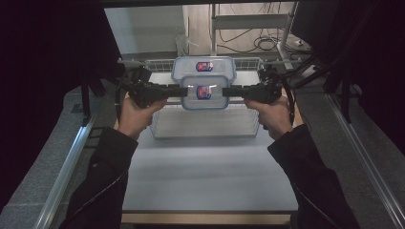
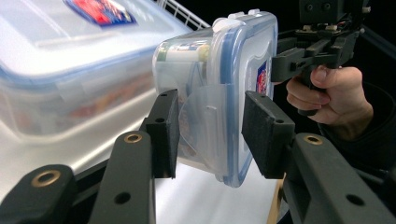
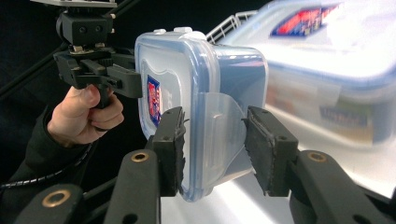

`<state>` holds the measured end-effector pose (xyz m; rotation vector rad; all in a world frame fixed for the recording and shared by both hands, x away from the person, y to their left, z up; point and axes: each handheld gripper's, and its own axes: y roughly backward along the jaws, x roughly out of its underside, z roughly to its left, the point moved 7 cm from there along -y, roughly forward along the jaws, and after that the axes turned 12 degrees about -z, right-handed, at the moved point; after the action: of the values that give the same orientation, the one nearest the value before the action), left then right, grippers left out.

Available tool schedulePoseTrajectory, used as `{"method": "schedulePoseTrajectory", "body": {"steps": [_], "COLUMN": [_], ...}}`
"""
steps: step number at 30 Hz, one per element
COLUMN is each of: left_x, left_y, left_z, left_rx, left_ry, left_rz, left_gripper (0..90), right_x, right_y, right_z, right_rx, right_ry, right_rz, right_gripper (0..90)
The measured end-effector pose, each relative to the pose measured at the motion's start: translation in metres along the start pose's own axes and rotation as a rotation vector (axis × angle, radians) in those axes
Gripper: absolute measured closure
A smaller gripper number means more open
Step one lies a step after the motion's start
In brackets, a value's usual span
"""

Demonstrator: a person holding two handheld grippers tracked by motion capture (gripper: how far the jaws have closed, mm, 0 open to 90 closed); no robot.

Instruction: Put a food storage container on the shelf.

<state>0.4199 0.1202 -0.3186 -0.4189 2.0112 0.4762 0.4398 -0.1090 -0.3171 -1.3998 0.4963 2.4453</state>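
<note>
While I hold the small box [image 1: 205,91] between both tongs, it hangs above the wire basket [image 1: 205,125], which stands on the tabletop [image 1: 205,176]. My left tongs [image 1: 180,91] clamp the box's left end and my right tongs [image 1: 228,92] clamp its right end; each pair is closed partway on a clip flap, one pad on the lid side and one on the body side. From the left gripper view the pads [image 2: 164,130] press the folded clear flap [image 2: 201,126] of the box [image 2: 219,74], and the right hand [image 2: 327,95] with its gripper shows past it. From the right gripper view the same grip shows on the other end: the tongs [image 3: 212,149] pinch the flap [image 3: 219,130] of the box [image 3: 187,84].

A clear body, a blue-rimmed lid [image 1: 205,86] snapped on, and a red and blue label [image 1: 204,92] on top make up the box. Through its wall I see pale items inside, but I cannot tell what they are. A large box [image 1: 204,67] of the same kind sits just behind at the basket's far rim, lid on, with its own label [image 1: 204,66]; its contents look reddish brown and blurred in the left gripper view [image 2: 70,70].

My held box lies level, lid up, long axis running left to right from one hand to the other.
</note>
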Motion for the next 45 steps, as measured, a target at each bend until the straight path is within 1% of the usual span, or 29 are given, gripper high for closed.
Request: {"method": "schedulePoseTrajectory", "body": {"steps": [3,4,5,10,13,14,15,17,20,23,25,26,27,28,29,30,31,33,34,36,37,38,39,40,45], "left_x": [-0.013,-0.017,-0.021,-0.037,-0.043,-0.044,-0.045,-0.047,-0.050,-0.054,-0.062,-0.065,-0.065,-0.063,-0.060,-0.058,-0.057,-0.055,-0.054,-0.054,-0.054,-0.055,-0.056,-0.057,-0.059], "left_y": [0.001,0.001,0.001,-0.002,-0.005,-0.007,-0.008,-0.010,-0.013,-0.016,-0.019,-0.020,-0.022,-0.025,-0.026,-0.027,-0.028,-0.030,-0.030,-0.032,-0.032,-0.034,-0.035,-0.036,-0.039], "left_z": [0.003,0.004,0.005,0.013,0.018,0.020,0.022,0.026,0.035,0.041,0.046,0.048,0.049,0.050,0.051,0.051,0.051,0.054,0.056,0.058,0.058,0.058,0.057,0.057,0.058], "left_rx": [-0.001,-0.002,-0.003,-0.003,-0.003,-0.004,-0.005,-0.006,-0.016,-0.025,-0.029,-0.028,-0.024,-0.021,-0.022,-0.020,-0.023,-0.029,-0.028,-0.020,-0.016,-0.023,-0.039,-0.050,-0.072], "left_ry": [0.005,0.009,0.008,0.020,0.022,0.025,0.026,0.034,0.055,0.066,0.091,0.097,0.103,0.117,0.123,0.123,0.113,0.124,0.132,0.156,0.154,0.147,0.127,0.116,0.115], "left_rz": [-0.006,-0.009,-0.014,-0.027,-0.035,-0.035,-0.036,-0.039,-0.051,-0.056,-0.082,-0.091,-0.095,-0.080,-0.066,-0.057,-0.052,-0.053,-0.062,-0.078,-0.071,-0.066,-0.057,-0.054,-0.057], "left_gripper": [57.6,57.7,57.7,57.6,57.6,57.6,57.6,57.6,57.5,57.3,57.3,57.3,57.4,57.3,57.3,57.4,57.5,57.4,57.3,57.7,57.9,57.9,57.5,56.7,55.9], "right_x": [-0.011,-0.020,-0.020,-0.034,-0.040,-0.043,-0.043,-0.046,-0.050,-0.054,-0.059,-0.064,-0.068,-0.070,-0.070,-0.070,-0.069,-0.069,-0.067,-0.064,-0.064,-0.064,-0.065,-0.066,-0.067], "right_y": [-0.004,-0.007,-0.007,-0.013,-0.017,-0.018,-0.018,-0.021,-0.025,-0.031,-0.035,-0.036,-0.037,-0.036,-0.036,-0.036,-0.036,-0.036,-0.037,-0.038,-0.038,-0.037,-0.037,-0.037,-0.038], "right_z": [0.000,0.000,0.000,-0.002,-0.007,-0.011,-0.011,-0.016,-0.021,-0.027,-0.031,-0.033,-0.035,-0.038,-0.038,-0.040,-0.043,-0.046,-0.048,-0.053,-0.055,-0.056,-0.056,-0.057,-0.061], "right_rx": [0.000,-0.001,-0.001,0.002,0.006,0.006,0.006,0.009,0.017,0.026,0.025,0.029,0.032,0.039,0.039,0.041,0.033,0.027,0.029,0.023,0.019,0.017,0.018,0.024,0.038], "right_ry": [-0.002,-0.002,-0.002,-0.001,-0.005,-0.011,-0.011,-0.020,-0.035,-0.045,-0.072,-0.079,-0.081,-0.085,-0.085,-0.085,-0.093,-0.106,-0.109,-0.135,-0.148,-0.153,-0.148,-0.148,-0.166], "right_rz": [-0.008,-0.016,-0.016,-0.027,-0.038,-0.041,-0.041,-0.046,-0.046,-0.046,-0.048,-0.058,-0.062,-0.059,-0.059,-0.049,-0.043,-0.048,-0.049,-0.056,-0.060,-0.061,-0.062,-0.064,-0.082], "right_gripper": [58.3,58.3,58.3,58.3,58.3,58.3,58.3,58.3,58.3,58.0,58.0,58.0,58.1,58.1,58.1,58.1,58.1,58.1,58.1,58.2,58.1,58.1,58.0,57.8,56.1]}}
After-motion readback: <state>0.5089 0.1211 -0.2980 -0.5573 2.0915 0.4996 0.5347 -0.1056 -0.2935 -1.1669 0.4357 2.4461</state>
